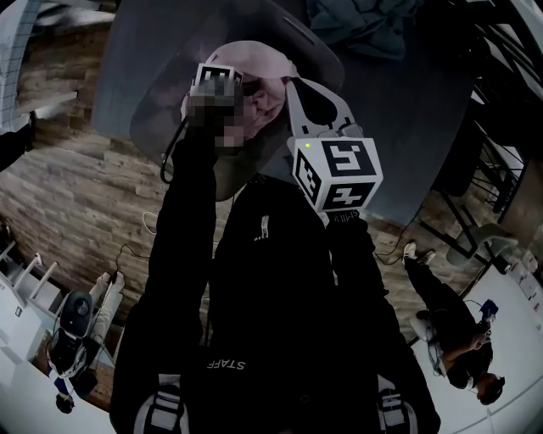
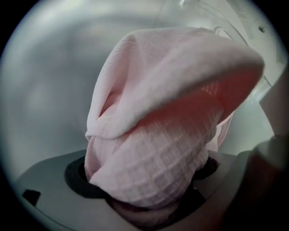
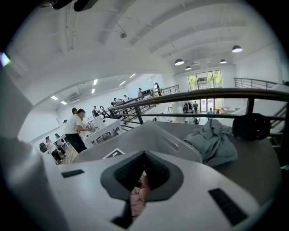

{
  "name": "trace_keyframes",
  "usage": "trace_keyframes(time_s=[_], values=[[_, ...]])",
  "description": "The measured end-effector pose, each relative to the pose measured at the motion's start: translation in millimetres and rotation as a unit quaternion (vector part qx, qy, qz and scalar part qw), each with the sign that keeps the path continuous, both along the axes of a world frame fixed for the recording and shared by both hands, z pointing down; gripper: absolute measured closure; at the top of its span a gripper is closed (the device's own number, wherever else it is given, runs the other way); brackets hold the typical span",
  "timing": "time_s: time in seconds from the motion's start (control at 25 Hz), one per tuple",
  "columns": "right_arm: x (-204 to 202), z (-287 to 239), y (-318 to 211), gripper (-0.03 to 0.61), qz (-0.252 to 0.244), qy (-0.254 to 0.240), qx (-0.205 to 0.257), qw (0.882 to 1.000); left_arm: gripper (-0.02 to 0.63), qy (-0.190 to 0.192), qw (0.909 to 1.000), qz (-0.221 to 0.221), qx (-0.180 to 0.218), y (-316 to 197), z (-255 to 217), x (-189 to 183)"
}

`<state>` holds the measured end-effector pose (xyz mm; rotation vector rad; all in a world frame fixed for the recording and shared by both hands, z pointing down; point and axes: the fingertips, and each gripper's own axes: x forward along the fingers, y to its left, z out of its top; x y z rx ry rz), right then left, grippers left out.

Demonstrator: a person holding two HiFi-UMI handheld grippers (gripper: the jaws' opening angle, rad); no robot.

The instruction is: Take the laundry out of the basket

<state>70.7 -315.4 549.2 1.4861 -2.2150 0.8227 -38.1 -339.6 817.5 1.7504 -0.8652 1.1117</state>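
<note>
A pink waffle-weave cloth [image 1: 254,80] lies bunched in the grey laundry basket [image 1: 153,110] on the table. My left gripper [image 2: 144,180] reaches down into the basket [image 2: 45,90]. Its jaws stand wide, and a mound of the pink cloth [image 2: 153,135] fills the gap between them and hides the pads. My right gripper [image 1: 290,85] comes in from the right side. In the right gripper view it [image 3: 140,180] is shut on a fold of the pink cloth [image 3: 137,200], with the basket wall [image 3: 149,140] just beyond.
A blue-grey garment [image 1: 356,21] [image 3: 212,142] lies crumpled on the dark grey table [image 1: 424,102] behind the basket. A black railing [image 3: 203,97] runs past the table. A chair [image 1: 484,242] and a seated person [image 1: 450,326] are on the floor to the right.
</note>
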Motion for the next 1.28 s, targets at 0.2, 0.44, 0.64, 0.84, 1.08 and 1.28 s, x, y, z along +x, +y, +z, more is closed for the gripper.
trace_keyframes(time_s=[0.2, 0.44, 0.64, 0.84, 1.08, 1.28], values=[[9, -1, 10, 0.565, 0.01, -0.003, -0.003, 1.0, 0.191, 0.022, 0.9994, -0.021, -0.018, 9, -6, 8], [16, -18, 16, 0.565, 0.018, -0.004, 0.01, 1.0, 0.324, 0.037, 0.9965, -0.071, -0.021, 12, -27, 8], [18, -31, 25, 0.565, 0.02, -0.006, 0.022, 1.0, 0.336, 0.039, 0.9958, -0.082, 0.014, 16, -54, 11], [22, -43, 39, 0.565, 0.027, -0.009, 0.031, 0.999, 0.337, 0.059, 0.9909, -0.098, 0.071, 16, -98, 14], [22, -67, 58, 0.565, 0.033, -0.013, 0.046, 0.998, 0.337, 0.073, 0.9795, -0.125, 0.14, 24, -155, 8], [20, -88, 68, 0.565, 0.033, -0.014, 0.077, 0.996, 0.337, 0.084, 0.9609, -0.147, 0.219, 19, -211, 1]])
